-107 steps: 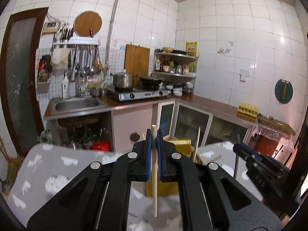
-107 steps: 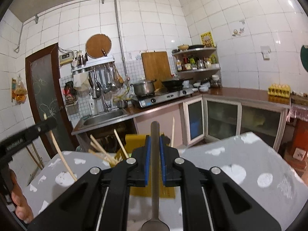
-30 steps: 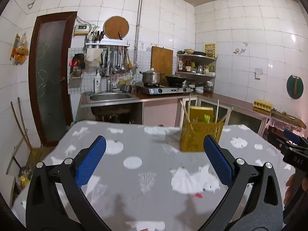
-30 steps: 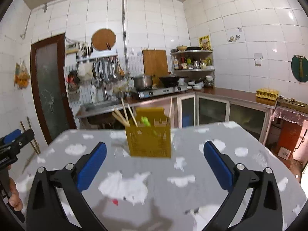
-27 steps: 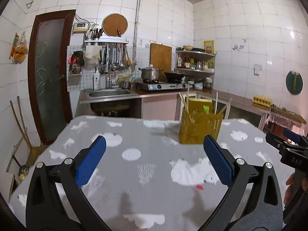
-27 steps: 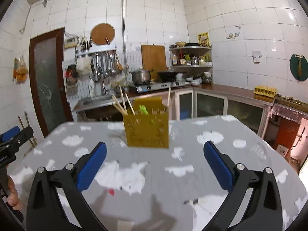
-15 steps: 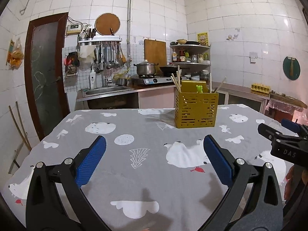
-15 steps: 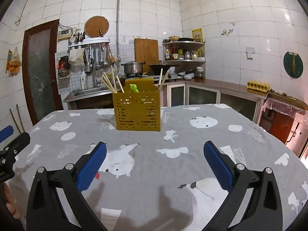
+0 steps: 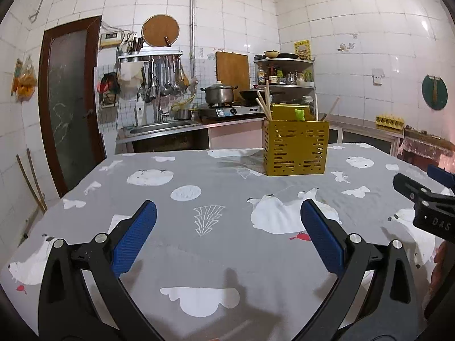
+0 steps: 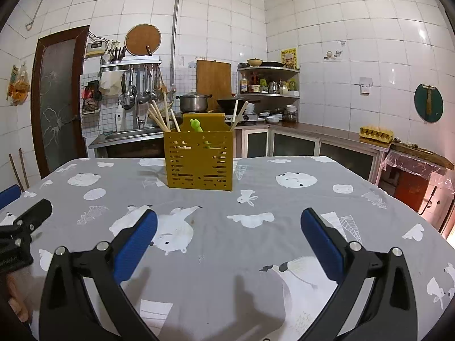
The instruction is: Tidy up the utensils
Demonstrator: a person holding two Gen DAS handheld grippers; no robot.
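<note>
Hovering low over the table [image 9: 221, 258], the left gripper [image 9: 227, 241] is showing its blue fingers [image 9: 133, 238] spread wide, gripping nothing. A yellow slotted utensil holder [image 9: 295, 149] is standing toward the table's far edge, with wooden chopsticks [image 9: 263, 103] and a green frog-topped utensil [image 9: 299, 113] poking out.

Facing the same holder [image 10: 199, 160] head-on, the right gripper [image 10: 229, 241] is likewise gaping and empty, well apart from it; chopsticks [image 10: 159, 116] are leaning at both its ends.
</note>
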